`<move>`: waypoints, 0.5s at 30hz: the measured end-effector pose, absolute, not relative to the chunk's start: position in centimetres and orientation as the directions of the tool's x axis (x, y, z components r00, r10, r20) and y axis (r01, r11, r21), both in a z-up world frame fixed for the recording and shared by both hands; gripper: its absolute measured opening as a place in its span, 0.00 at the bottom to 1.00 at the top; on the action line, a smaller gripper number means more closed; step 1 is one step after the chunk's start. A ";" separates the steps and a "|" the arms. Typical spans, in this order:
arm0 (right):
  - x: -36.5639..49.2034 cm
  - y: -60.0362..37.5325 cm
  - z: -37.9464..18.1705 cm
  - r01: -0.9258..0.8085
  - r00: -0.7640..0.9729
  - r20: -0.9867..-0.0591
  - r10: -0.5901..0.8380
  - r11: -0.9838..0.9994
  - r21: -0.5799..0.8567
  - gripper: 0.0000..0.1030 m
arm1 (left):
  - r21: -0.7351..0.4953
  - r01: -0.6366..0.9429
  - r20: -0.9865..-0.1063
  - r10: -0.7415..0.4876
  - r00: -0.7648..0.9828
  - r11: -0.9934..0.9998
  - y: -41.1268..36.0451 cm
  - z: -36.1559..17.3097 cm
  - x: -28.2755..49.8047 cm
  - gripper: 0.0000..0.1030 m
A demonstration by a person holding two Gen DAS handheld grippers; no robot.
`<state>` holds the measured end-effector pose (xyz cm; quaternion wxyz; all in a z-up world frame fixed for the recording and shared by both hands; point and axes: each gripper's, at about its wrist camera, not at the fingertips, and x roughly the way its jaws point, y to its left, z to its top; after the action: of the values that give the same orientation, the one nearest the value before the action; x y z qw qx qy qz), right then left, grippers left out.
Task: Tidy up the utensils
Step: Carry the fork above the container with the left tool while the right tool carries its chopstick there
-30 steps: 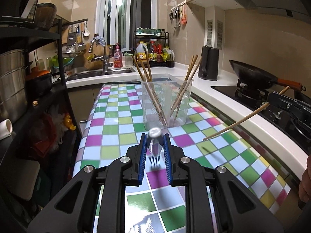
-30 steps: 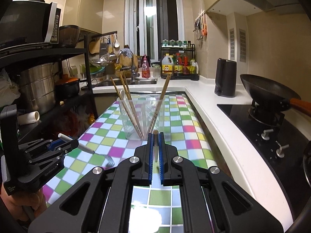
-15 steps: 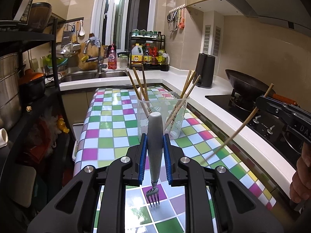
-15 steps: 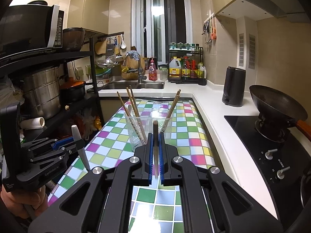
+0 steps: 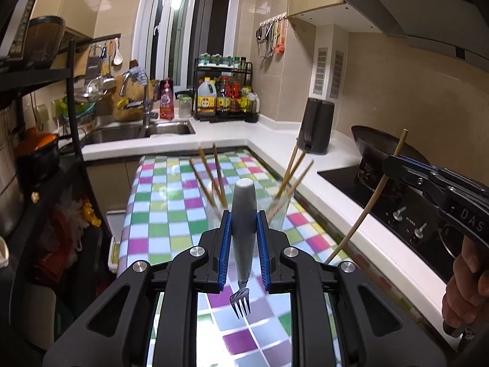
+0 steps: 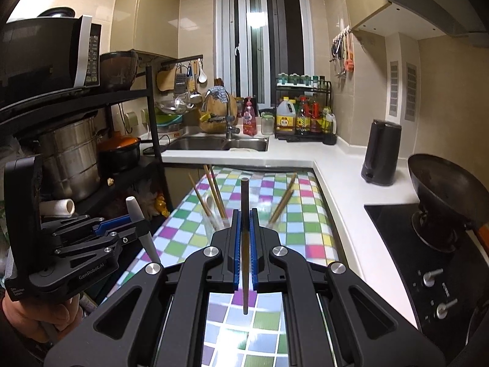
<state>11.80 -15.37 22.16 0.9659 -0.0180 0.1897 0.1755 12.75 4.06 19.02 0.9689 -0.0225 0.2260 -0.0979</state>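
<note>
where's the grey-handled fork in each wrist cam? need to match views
Left wrist: small metal fork with thick grey handle, centre, clamped in the left gripper, tines down toward the camera.
Right wrist: same fork, left edge, handle up, in the left gripper.
Shared landmark: clear glass cup of wooden chopsticks on the checkered tablecloth.

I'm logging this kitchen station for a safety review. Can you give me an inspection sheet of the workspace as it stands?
Surface: checkered table, bare around the cup.
Job's things: clear cup holding chopsticks; fork; chopstick.
Clutter: nothing seen on the table.
Grippers: left gripper shut on the fork, tines down; right gripper shut on the chopstick; both above the table.
Cables: nothing seen.
Surroundings: sink, kettle, wok on the stove, shelf with pots on the left.
</note>
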 end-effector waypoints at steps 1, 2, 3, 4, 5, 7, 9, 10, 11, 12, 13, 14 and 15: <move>12.3 -15.2 22.9 -0.347 0.870 -0.364 0.334 0.937 0.031 0.05 | -0.087 0.181 -0.425 -0.201 0.883 0.980 4.0 19.8 13.3 0.16; 12.7 -15.2 23.6 -0.349 0.872 -0.354 0.338 0.936 0.032 0.05 | -0.089 0.184 -0.415 -0.205 0.886 0.979 4.0 20.7 13.9 0.16; 13.2 -15.1 24.4 -0.352 0.875 -0.343 0.342 0.935 0.034 0.05 | -0.090 0.189 -0.403 -0.209 0.891 0.978 4.1 21.6 14.6 0.16; 13.8 -14.9 25.2 -0.354 0.879 -0.331 0.344 0.935 0.034 0.05 | -0.089 0.192 -0.393 -0.211 0.895 0.977 4.0 22.3 15.2 0.16; 14.4 -14.6 26.1 -0.352 0.885 -0.317 0.342 0.935 0.026 0.05 | -0.086 0.193 -0.380 -0.211 0.900 0.977 4.0 23.1 15.8 0.16; 15.5 -14.1 27.2 -0.352 0.893 -0.295 0.341 0.936 0.014 0.05 | -0.081 0.191 -0.352 -0.207 0.913 0.978 4.0 24.6 17.4 0.16; 17.0 -13.7 28.2 -0.349 0.900 -0.277 0.337 0.937 0.005 0.05 | -0.079 0.194 -0.331 -0.209 0.920 0.978 3.8 25.5 19.1 0.16; 17.6 -13.5 28.5 -0.347 0.903 -0.269 0.335 0.938 0.004 0.05 | -0.077 0.195 -0.325 -0.210 0.922 0.978 3.6 25.8 19.8 0.16; 18.4 -13.3 28.7 -0.341 0.907 -0.261 0.330 0.940 0.003 0.05 | -0.076 0.195 -0.319 -0.209 0.925 0.978 3.5 26.0 20.6 0.16; 19.2 -13.3 28.7 -0.332 0.910 -0.259 0.322 0.943 0.005 0.05 | -0.079 0.194 -0.315 -0.209 0.926 0.978 3.5 26.0 21.6 0.16; 19.9 -13.2 28.6 -0.326 0.911 -0.263 0.318 0.945 0.013 0.05 | -0.083 0.195 -0.314 -0.212 0.926 0.977 3.4 25.8 22.4 0.16; 20.7 -13.3 28.4 -0.324 0.909 -0.267 0.319 0.946 0.028 0.05 | -0.086 0.200 -0.316 -0.217 0.924 0.976 3.2 25.5 23.2 0.16; 21.6 -13.3 28.1 -0.321 0.908 -0.271 0.321 0.946 0.044 0.05 | -0.086 0.204 -0.323 -0.221 0.920 0.975 3.0 25.1 24.1 0.16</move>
<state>21.62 -13.33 28.06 0.9766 -0.0006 0.1387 0.1642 24.11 2.99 25.10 0.9795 -0.0255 0.1675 -0.1087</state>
